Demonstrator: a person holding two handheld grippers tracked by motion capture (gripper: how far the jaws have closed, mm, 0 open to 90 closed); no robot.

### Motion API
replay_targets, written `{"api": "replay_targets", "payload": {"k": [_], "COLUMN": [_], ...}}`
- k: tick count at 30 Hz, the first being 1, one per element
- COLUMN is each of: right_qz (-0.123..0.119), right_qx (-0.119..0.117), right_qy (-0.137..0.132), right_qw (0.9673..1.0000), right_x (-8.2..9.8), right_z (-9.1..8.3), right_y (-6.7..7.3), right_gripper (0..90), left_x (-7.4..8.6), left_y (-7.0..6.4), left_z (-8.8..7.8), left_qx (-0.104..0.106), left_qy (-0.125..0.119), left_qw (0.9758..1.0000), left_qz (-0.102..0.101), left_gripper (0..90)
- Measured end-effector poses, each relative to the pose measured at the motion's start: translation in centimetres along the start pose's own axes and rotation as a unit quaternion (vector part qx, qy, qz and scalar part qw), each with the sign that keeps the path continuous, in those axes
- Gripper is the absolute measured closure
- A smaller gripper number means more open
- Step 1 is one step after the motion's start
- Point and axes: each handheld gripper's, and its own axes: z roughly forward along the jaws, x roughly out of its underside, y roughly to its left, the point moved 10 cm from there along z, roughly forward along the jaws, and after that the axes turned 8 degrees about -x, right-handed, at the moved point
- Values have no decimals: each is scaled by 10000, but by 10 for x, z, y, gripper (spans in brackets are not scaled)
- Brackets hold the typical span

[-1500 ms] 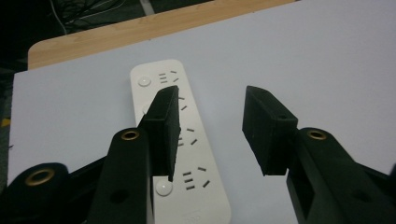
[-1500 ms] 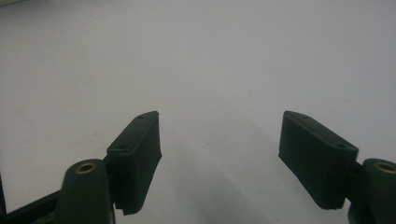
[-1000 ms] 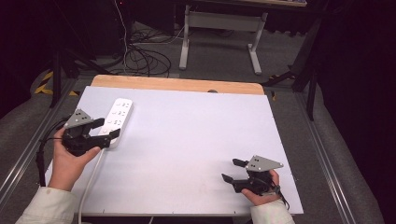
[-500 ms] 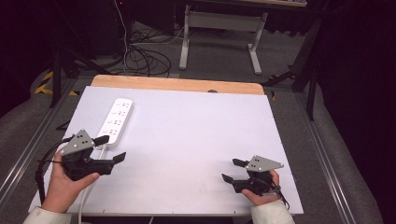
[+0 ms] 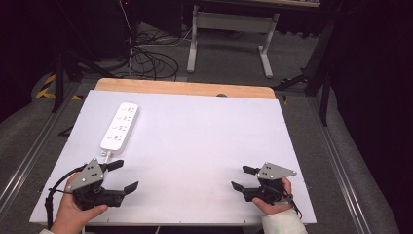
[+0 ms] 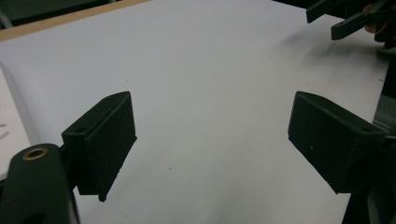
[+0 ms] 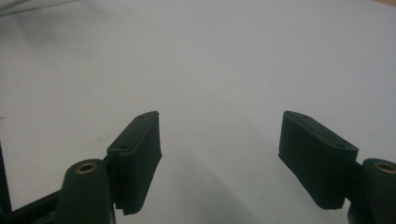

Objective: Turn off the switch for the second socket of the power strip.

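A white power strip [image 5: 120,126] lies on the white table top [image 5: 195,141] at the far left, and its cord runs toward the near edge. My left gripper [image 5: 125,174] is held low at the near left corner, just short of the strip's near end and apart from it. Its jaws have just been opening and stand wide with nothing between them [image 6: 210,140]. At the near right, my right gripper [image 5: 239,177] rests in the hand, open and empty [image 7: 219,158]. It also shows far off in the left gripper view [image 6: 345,18].
A wooden strip [image 5: 185,88] borders the table's far edge. Metal rails [image 5: 29,156] run along both sides. Beyond the table stand a desk frame [image 5: 229,29] and loose cables [image 5: 151,58] on the floor.
My left hand has drawn back from beside the power strip toward the near edge and sunk lower, its jaws spreading wider. The right hand has stayed put.
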Motion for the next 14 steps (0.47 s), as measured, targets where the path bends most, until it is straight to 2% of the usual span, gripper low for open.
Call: {"api": "replay_targets", "payload": {"k": [1, 3, 5, 7, 8, 10, 11, 14], "right_qz": [0, 0, -9, -8, -12, -15, -13, -22], "right_qx": [0, -1, -2, -8, -9, -16, -15, -16], "right_qy": [-3, -4, -6, -5, -2, -2, -9, -18], "right_qw": [10000, 10000, 10000, 10000, 10000, 10000, 10000, 10000], "right_x": [0, 0, 0, 0, 0, 0, 0, -1], "right_z": [0, 0, 0, 0, 0, 0, 0, -1], "right_y": [0, 0, 0, 0, 0, 0, 0, 0], "right_gripper": [297, 297, 298, 297, 297, 297, 297, 297], "left_x": [5, 14, 23, 31, 34, 38, 37, 35], "left_y": [-1, -2, -3, -4, -5, -8, -7, -11], "left_z": [1, 4, 7, 10, 12, 16, 17, 16], "left_qx": [23, 27, -11, -59, -32, 17, -9, 24], "left_qy": [-22, -2, 67, 116, 171, 250, 253, 219], "left_qw": [9999, 9998, 9999, 9999, 9998, 9997, 9996, 9997], "left_qz": [-104, -174, -132, 70, 91, 83, 150, 50], "left_gripper": [159, 159, 158, 158, 158, 158, 157, 152]}}
